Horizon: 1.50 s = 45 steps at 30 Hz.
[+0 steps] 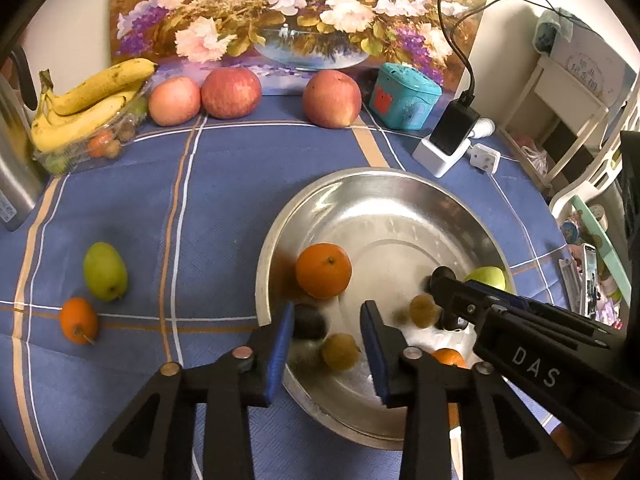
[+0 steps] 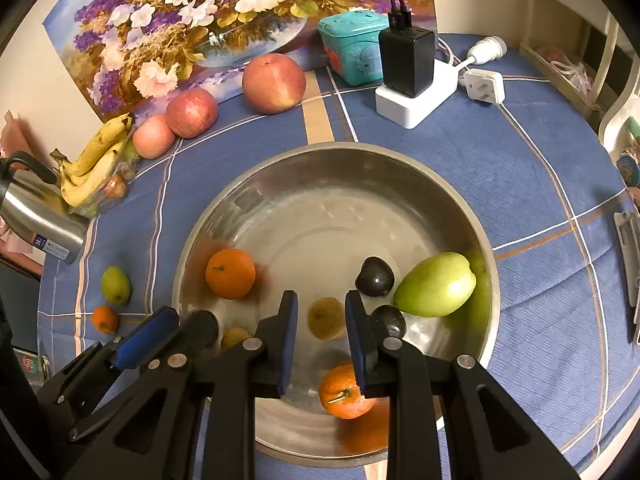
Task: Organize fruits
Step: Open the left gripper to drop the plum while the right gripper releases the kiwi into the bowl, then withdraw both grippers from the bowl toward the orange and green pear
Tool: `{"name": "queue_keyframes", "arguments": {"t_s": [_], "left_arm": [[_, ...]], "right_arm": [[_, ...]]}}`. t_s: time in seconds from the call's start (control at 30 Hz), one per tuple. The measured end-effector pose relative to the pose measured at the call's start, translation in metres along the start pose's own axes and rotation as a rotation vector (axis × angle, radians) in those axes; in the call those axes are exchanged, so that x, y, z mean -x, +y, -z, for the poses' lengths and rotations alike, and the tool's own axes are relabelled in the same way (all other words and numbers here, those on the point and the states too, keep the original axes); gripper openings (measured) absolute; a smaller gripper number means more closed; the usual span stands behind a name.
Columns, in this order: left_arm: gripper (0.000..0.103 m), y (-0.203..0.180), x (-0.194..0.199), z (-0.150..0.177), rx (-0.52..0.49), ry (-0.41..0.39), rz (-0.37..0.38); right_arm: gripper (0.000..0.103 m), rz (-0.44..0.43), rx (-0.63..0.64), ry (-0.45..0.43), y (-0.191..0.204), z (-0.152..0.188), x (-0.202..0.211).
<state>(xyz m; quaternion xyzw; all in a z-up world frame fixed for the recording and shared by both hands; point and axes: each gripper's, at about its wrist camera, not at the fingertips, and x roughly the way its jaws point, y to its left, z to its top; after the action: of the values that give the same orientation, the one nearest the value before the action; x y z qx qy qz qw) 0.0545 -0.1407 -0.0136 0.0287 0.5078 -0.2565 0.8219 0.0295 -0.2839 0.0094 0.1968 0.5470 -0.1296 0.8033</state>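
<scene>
The table is covered by a blue checked tablecloth (image 2: 540,168). A flower painting (image 1: 288,8) is propped against a pale wall (image 1: 72,32). White shelving (image 1: 560,120) is seen at the right.

place: home, living/dining corner | worktop (image 2: 520,168): blue plaid tablecloth | ahead of hand-held gripper: flower painting (image 1: 280,12) leaning on wall, apples (image 1: 230,94), bananas (image 1: 88,100), teal tin (image 1: 404,96) | ahead-right: phone charger (image 2: 406,62) on white power strip | far left: steel kettle (image 2: 36,216)
</scene>
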Motion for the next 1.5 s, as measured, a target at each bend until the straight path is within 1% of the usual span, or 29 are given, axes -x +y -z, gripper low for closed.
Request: {"name": "queue_keyframes", "arguments": {"t_s": [0.03, 0.1, 0.3, 0.53, 0.67, 0.8, 1.07, 1.13, 1.27, 1.5], "left_arm": [[0.047, 0.0, 0.0, 0.0, 0.001, -0.002, -0.002], [0.051, 0.001, 0.002, 0.0, 0.004, -0.006, 0.003], [0.051, 0.001, 0.004, -0.001, 0.0, -0.01, -0.002], [0.051, 0.008, 0.003, -0.001, 0.023, 0.002, -0.017], [0.051, 0.018, 0.002, -0.001, 0.072, 0.014, -0.038], [0.051, 0.033, 0.002, 0.0, 0.138, 0.028, -0.076], [0.052, 0.068, 0.009, 0.005, 0.267, 0.043, -0.184], [0.055, 0.075, 0.01, 0.006, 0.29, 0.043, -0.192], [0.056, 0.084, 0.012, 0.007, 0.321, 0.041, -0.205], [0.06, 0.087, 0.013, 0.008, 0.322, 0.053, -0.21]], "right_arm": [[0.025, 0.001, -0.003, -0.003, -0.001, 0.0, 0.001], [0.025, -0.003, -0.01, -0.011, -0.003, -0.001, 0.004], [0.025, -0.005, -0.002, -0.021, 0.0, -0.002, 0.007], [0.025, -0.004, 0.002, -0.021, 0.0, -0.002, 0.008], [0.025, -0.001, 0.01, -0.011, 0.001, -0.002, 0.006], [0.025, 0.001, 0.02, -0.006, 0.003, -0.001, 0.004], [0.025, 0.002, 0.051, -0.008, 0.011, 0.001, 0.005], [0.025, 0.002, 0.06, -0.01, 0.013, 0.001, 0.006], [0.025, 0.008, 0.073, -0.008, 0.017, 0.003, 0.004], [0.025, 0.022, 0.084, -0.004, 0.019, 0.004, 0.003]]}}
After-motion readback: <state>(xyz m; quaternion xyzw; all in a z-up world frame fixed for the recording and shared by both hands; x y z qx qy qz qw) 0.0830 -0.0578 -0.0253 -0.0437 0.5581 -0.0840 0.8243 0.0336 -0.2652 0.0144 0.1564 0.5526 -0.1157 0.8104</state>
